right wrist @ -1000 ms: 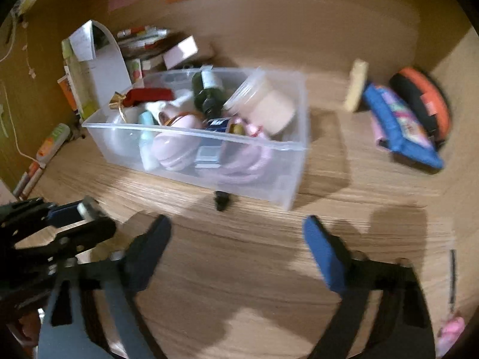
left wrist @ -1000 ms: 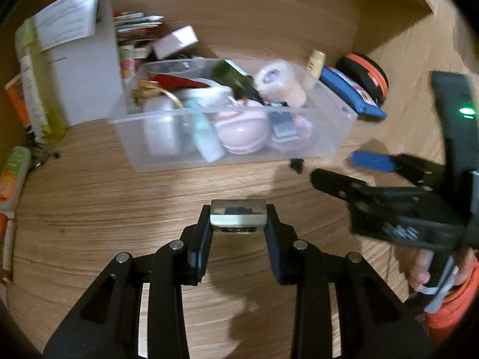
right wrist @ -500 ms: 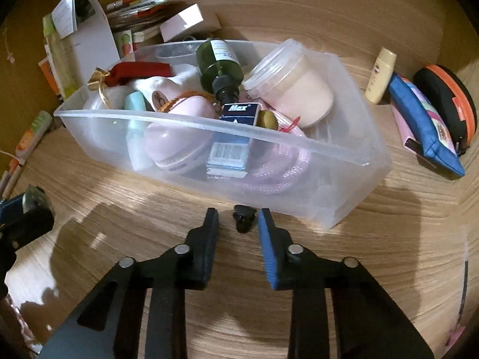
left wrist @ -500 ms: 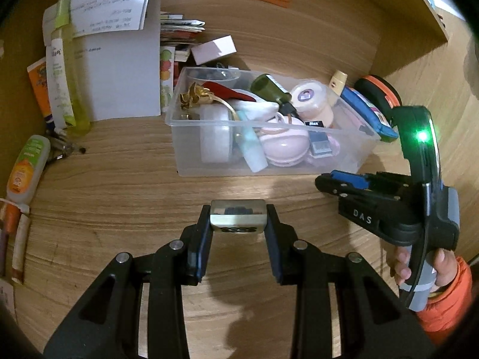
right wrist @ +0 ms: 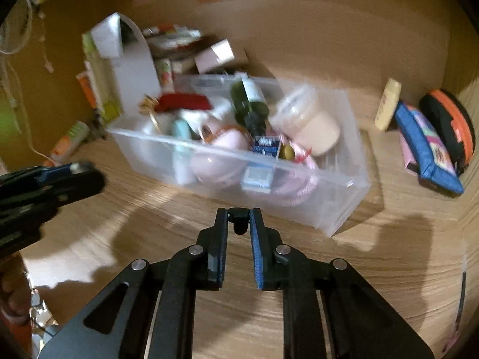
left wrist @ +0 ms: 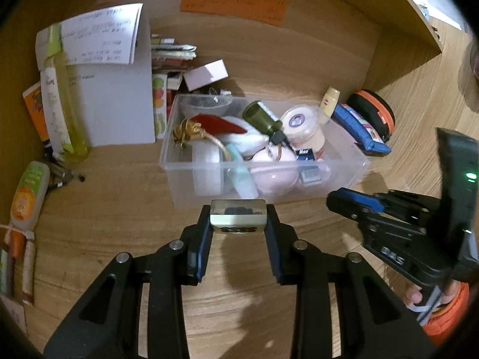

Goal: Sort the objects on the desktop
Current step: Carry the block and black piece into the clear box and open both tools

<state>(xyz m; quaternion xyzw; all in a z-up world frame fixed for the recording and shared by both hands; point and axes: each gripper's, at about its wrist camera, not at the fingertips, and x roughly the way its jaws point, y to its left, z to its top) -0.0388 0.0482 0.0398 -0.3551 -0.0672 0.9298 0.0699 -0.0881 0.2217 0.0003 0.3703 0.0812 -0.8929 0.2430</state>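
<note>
My left gripper (left wrist: 238, 220) is shut on a small clear rectangular perfume bottle (left wrist: 238, 218) and holds it just in front of the clear plastic bin (left wrist: 344, 179). My right gripper (right wrist: 238, 220) is shut on a small black cap (right wrist: 239, 220), lifted off the desk before the bin (right wrist: 341, 209). The bin holds a green bottle (left wrist: 262, 116), a cream jar (left wrist: 302, 125), a pink case (left wrist: 272, 173) and other small items. The right gripper also shows at the right of the left wrist view (left wrist: 353, 205).
A white paper stand (left wrist: 116, 89) and a yellow-green bottle (left wrist: 60, 104) stand at the back left. An orange tube (left wrist: 28, 194) lies at the left. A blue pouch (left wrist: 362, 131), an orange-black case (left wrist: 374, 113) and a small cream bottle (left wrist: 329, 101) lie right of the bin.
My right gripper closed from wide open onto the black cap on the desk and has lifted it. My left gripper kept hold of the perfume bottle and pulled back and up from the bin.
</note>
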